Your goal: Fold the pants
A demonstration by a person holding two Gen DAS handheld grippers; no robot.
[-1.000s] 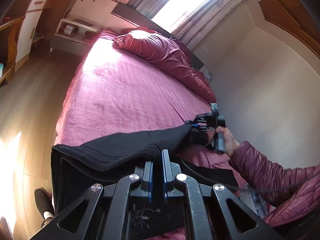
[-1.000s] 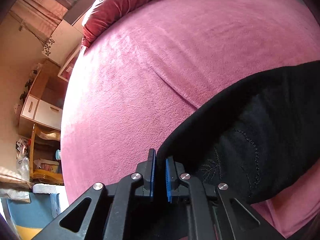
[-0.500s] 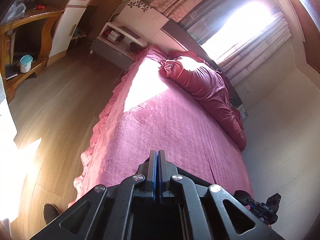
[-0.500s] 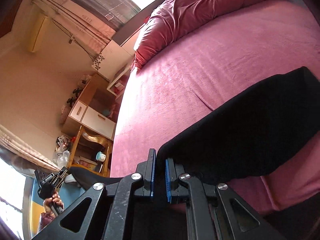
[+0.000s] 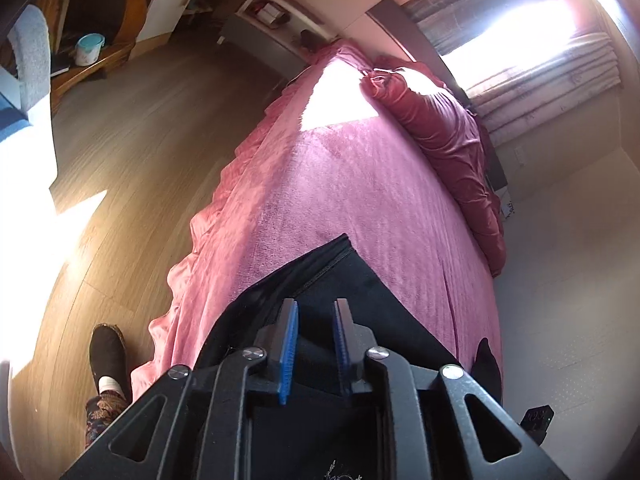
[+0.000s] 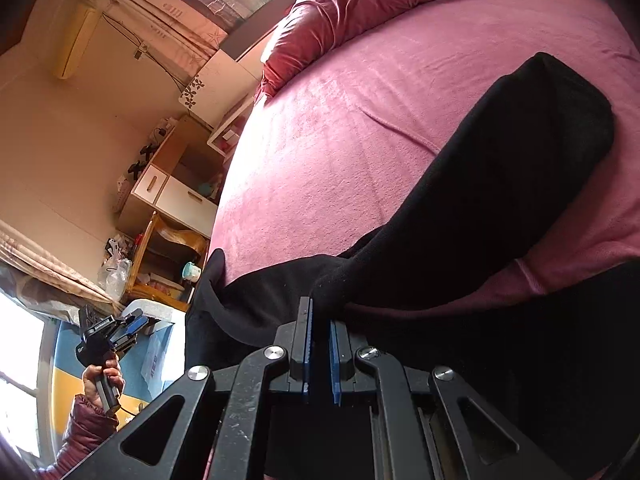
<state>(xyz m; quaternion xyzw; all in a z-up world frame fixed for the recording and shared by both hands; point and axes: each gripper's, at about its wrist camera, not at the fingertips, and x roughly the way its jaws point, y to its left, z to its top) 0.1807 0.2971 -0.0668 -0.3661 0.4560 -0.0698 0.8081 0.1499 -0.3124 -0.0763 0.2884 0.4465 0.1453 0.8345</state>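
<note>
Left wrist: pants lengthwise toward pillows.

Materials and finishes, bedside

My pants are matt black knit cloth; the bedspread is pink napped fleece, the quilt glossy satin, the floor smooth wood; my gripper pads are ribbed blue.

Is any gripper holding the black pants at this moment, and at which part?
No. The left gripper and right gripper are both open above the black pants; nothing is held.
</note>
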